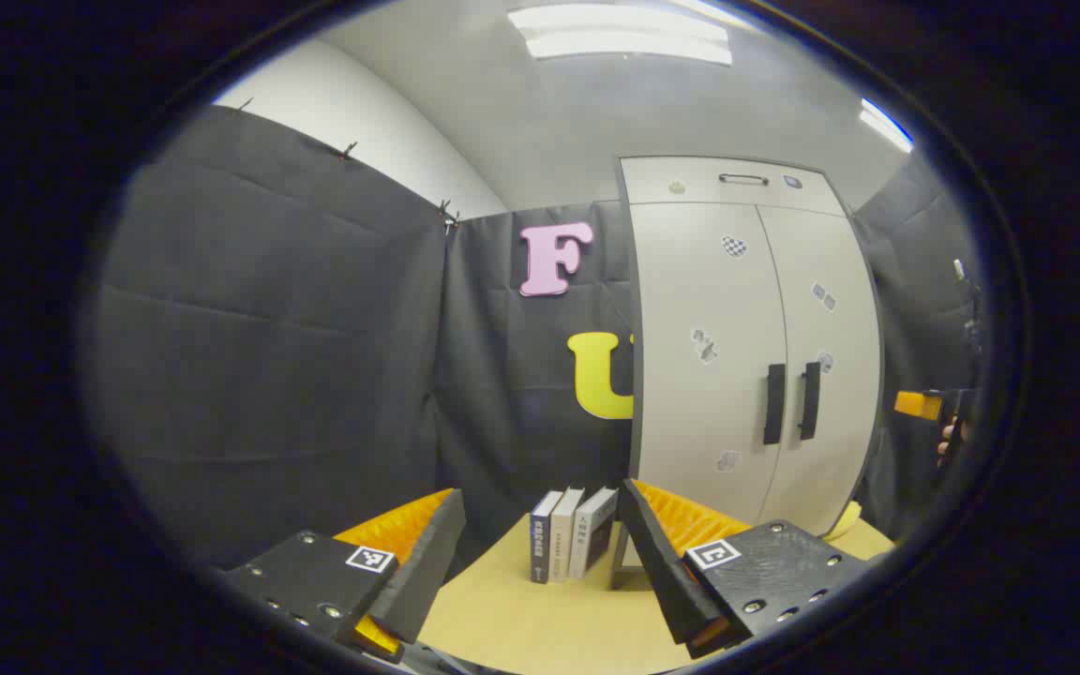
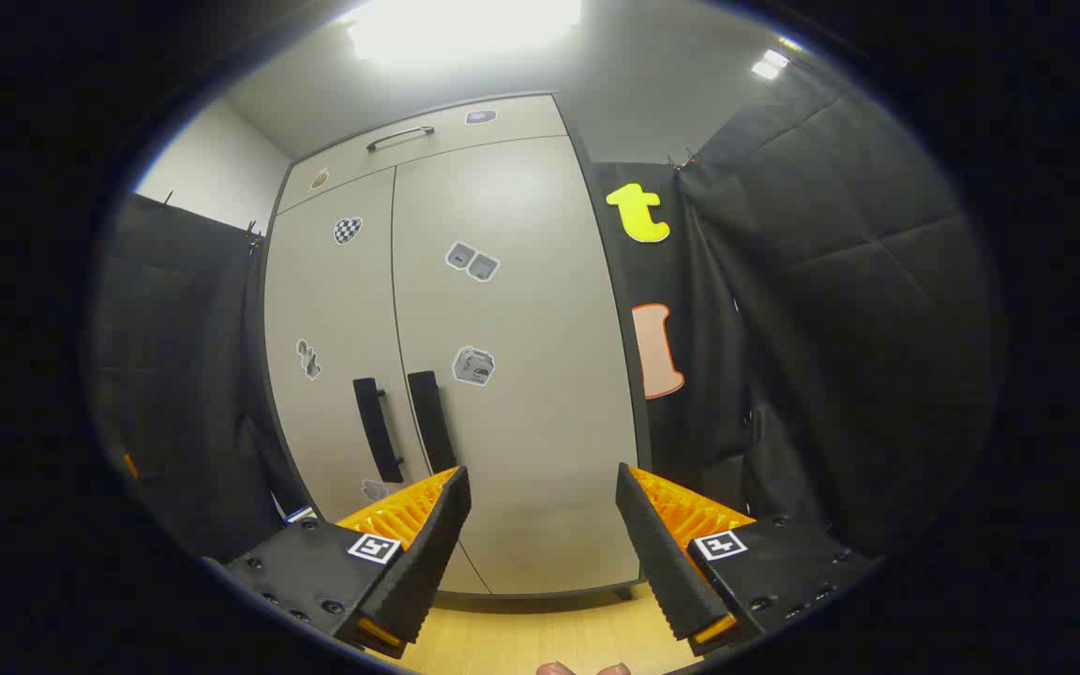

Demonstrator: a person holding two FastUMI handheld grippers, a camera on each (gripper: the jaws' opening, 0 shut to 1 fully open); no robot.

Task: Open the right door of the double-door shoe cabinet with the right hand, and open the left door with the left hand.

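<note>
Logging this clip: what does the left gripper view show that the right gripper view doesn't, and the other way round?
Left gripper view: three books standing on the table beside the shoe cabinet, with the left tongs open in front of them. Right gripper view: the right tongs open, facing the lower right door from nearer, and a person's fingertips at the bottom edge. Shared: the left door and right door shut, two dark handles side by side at the seam, stickers on the doors.

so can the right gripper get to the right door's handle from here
Probably yes: the right gripper is open and faces the closed doors, with nothing between it and the right handle, which sits left of its line.
</note>
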